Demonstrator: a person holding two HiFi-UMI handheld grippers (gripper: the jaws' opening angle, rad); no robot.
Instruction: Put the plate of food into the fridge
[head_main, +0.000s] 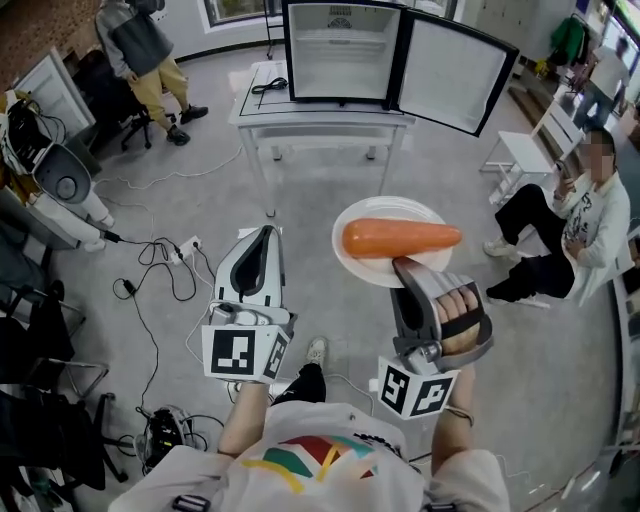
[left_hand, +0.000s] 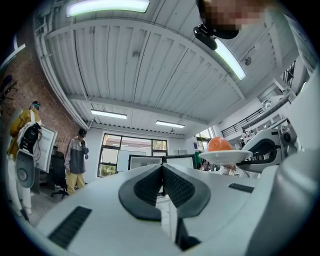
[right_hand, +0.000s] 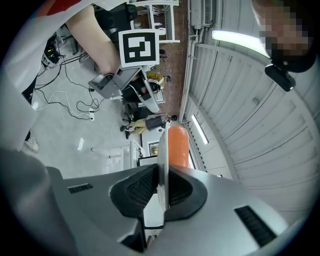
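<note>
Plainly, the plate (head_main: 395, 208) is gripped by its near rim in the right tool (head_main: 402, 266), whose jaws are clamped on the thin edge. It is held level in mid-air, with an orange, carrot-like piece of food (head_main: 400, 238) laid across it. The left tool (head_main: 263, 234) is pressed shut on nothing and is carried just beside the plate, on its left. The fridge (head_main: 345, 45) is seen well ahead of the plate and a little to its left, set on a white worktop (head_main: 320, 118), with its cavity bared. The food's long axis is laid crosswise to that line of approach. The door (head_main: 455, 70) is swung out to the right, so its free edge is judged to be the one to be cleared as the plate is brought in. Open floor is left between, though cables (head_main: 150, 262) are strewn to the left and a seated person (head_main: 565, 225) is placed to the right.
</note>
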